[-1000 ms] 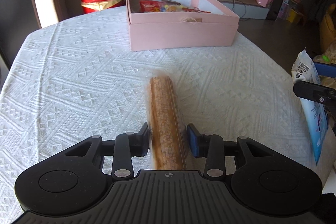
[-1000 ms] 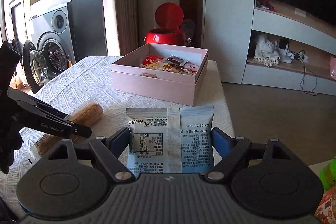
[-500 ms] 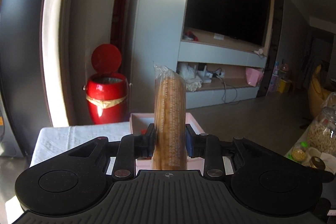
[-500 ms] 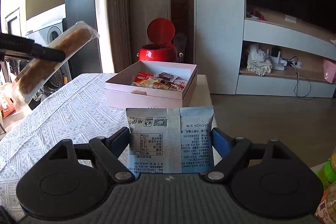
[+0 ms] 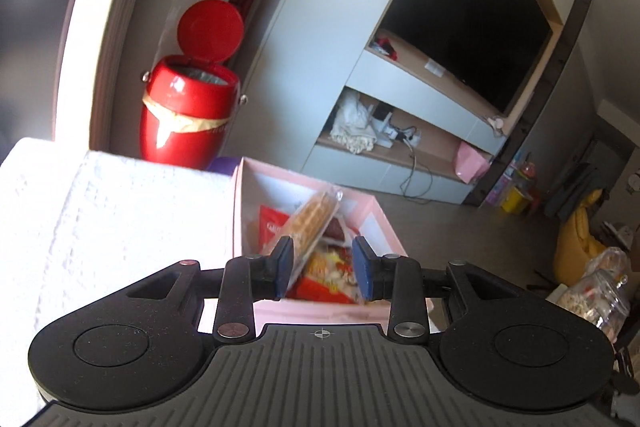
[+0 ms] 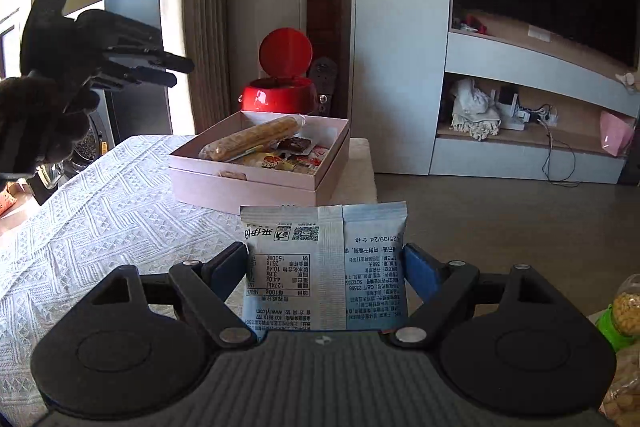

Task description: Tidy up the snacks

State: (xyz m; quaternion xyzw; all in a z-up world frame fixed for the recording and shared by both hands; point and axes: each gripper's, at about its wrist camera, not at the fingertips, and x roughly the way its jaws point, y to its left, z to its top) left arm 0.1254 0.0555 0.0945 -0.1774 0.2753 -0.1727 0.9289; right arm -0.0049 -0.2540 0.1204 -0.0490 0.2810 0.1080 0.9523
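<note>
A long pack of brown biscuits (image 6: 256,139) lies slantwise on top of the other snacks in the open pink box (image 6: 248,191). From the left wrist view the same pack (image 5: 312,223) rests in the box (image 5: 320,311) just past my fingers. My left gripper (image 5: 324,263) hovers above the box's near side, its jaws opening, with nothing pressed between the pads. It shows high at the left (image 6: 182,73) in a gloved hand. My right gripper (image 6: 326,259) is shut on a blue and white snack packet (image 6: 304,247), held upright over the table's near right corner.
The box stands at the far end of a table under a white textured cloth (image 6: 100,227). A red bin (image 6: 280,95) with its lid up stands on the floor behind it. Jars of snacks (image 5: 596,291) sit off to the right. The table's edge drops to the floor on the right.
My left gripper lifted the biscuit pack off the cloth, carried it over the pink box and let it go; the pack now lies in the box. The right gripper kept still.
</note>
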